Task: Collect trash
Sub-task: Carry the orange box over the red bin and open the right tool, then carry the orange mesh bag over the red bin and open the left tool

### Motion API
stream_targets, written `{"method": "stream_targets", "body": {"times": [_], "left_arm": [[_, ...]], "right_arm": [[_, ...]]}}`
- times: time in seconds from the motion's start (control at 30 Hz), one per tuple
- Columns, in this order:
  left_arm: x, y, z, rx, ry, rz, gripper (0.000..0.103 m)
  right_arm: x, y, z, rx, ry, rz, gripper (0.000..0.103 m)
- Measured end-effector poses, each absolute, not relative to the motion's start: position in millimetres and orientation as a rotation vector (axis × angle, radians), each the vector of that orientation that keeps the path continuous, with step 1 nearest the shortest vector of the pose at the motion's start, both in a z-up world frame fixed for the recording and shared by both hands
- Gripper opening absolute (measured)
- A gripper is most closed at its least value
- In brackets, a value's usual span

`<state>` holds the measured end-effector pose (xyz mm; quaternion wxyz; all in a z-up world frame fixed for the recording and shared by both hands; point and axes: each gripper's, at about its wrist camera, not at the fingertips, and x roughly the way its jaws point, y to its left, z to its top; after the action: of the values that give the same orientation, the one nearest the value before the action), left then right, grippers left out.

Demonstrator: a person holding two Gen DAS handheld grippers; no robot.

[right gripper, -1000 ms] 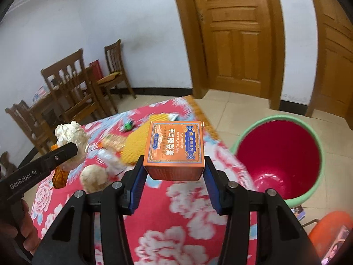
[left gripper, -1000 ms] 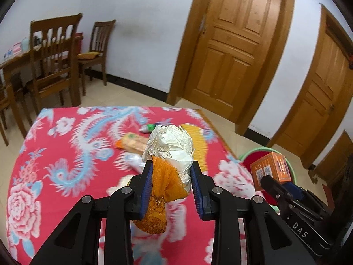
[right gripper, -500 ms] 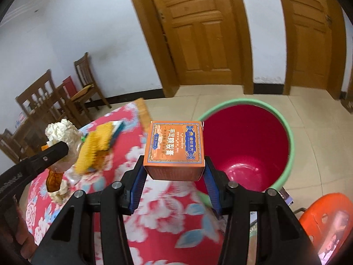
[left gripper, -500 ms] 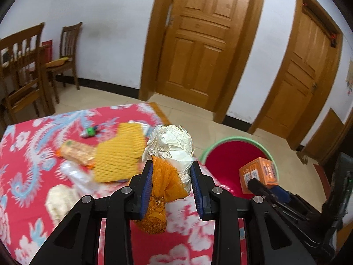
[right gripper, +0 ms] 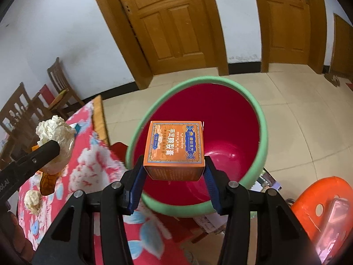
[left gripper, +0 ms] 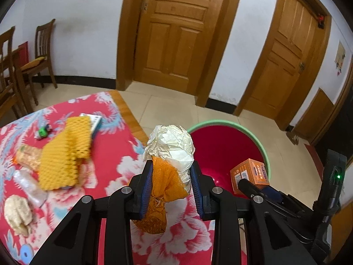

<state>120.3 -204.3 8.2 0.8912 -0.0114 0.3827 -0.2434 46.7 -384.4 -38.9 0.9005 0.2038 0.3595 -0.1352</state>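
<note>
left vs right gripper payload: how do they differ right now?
The left gripper pinches a soft bundle of crumpled white paper and orange netting, over the floral tablecloth. The right gripper clamps a rigid orange box, over the red bin. Both are gripped and not yet dropped.

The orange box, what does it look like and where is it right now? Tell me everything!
The orange box is a small cardboard cube with a blue ornamental border and printed writing on top; one side shows a white label. The right gripper clamps it between blue pads, one on each side. It sits nearly level in the air over the mouth of the red bucket with a green rim, touching nothing else. It looks closed and undented.
</note>
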Motion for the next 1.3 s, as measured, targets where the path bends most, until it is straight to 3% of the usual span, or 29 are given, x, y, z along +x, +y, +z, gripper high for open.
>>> {"method": "stream_targets", "body": {"times": [0.8,1.07,1.2,1.3], "left_arm": [[112,-221,-18,0.054,0.883,-0.509,0.036],[102,-204,-28,0.065,0.915,-0.495,0.047],[98,-201,-24,0.077,0.904,-0.502,0.061],[96,-199,-20,0.089,0.898,-0.506,0.062]], "right_arm": [[31,-404,-33,0.483,0.703,-0.305,0.058],[27,-403,-30,0.484,0.695,-0.304,0.058],[29,-402,-29,0.484,0.694,-0.299,0.058],[29,-401,-28,0.481,0.692,-0.291,0.058]]}}
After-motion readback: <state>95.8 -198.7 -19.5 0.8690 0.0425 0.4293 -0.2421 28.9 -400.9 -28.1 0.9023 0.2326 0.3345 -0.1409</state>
